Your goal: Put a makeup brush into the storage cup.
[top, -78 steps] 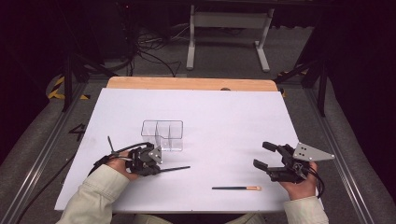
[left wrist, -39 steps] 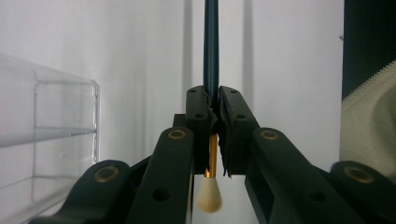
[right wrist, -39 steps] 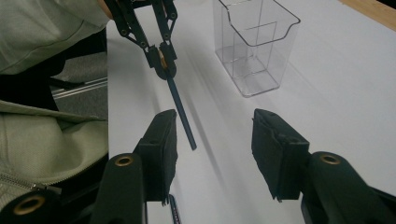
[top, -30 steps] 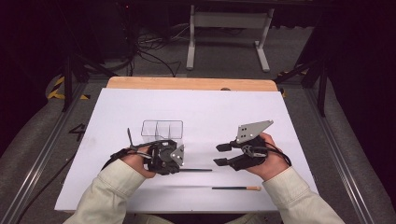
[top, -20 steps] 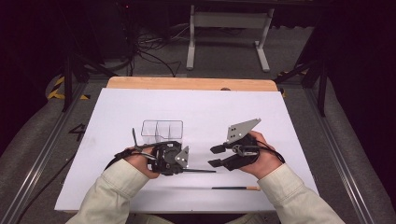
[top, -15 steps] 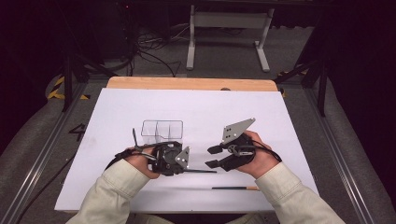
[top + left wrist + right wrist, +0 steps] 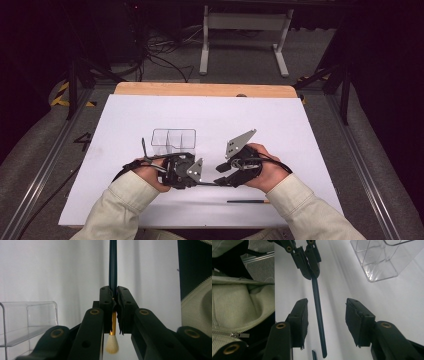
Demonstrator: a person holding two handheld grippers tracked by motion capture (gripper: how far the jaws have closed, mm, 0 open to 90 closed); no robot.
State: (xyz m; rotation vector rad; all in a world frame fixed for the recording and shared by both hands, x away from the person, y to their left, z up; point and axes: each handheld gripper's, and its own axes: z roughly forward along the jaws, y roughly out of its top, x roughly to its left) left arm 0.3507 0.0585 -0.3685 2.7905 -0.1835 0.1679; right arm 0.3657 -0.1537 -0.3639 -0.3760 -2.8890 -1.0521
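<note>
My left gripper (image 7: 201, 181) is shut on a slim brush (image 7: 113, 265) with a dark handle, gold ferrule and pale bristles (image 7: 111, 343). It holds the brush level just above the white table, with the handle pointing towards my right gripper (image 7: 223, 175). In the right gripper view the handle (image 7: 318, 312) runs between my right gripper's (image 7: 326, 308) pads, nearer the left pad, touching neither. Those jaws have just been closing and still stand apart. The left gripper (image 7: 308, 262) clamps the handle's far end there.
A clear three-cell organizer (image 7: 172, 140) stands just behind the left hand. A second thin dark stick with an orange end (image 7: 247, 201) lies near the table's front edge. The white table top (image 7: 300, 130) spreads to the right and back. A pale sleeve (image 7: 239, 302) is close beside the right gripper.
My right hand has come in from the table's right side to the left gripper, and its jaws now straddle the brush handle. The left hand shifted slightly right early on, then held still.
</note>
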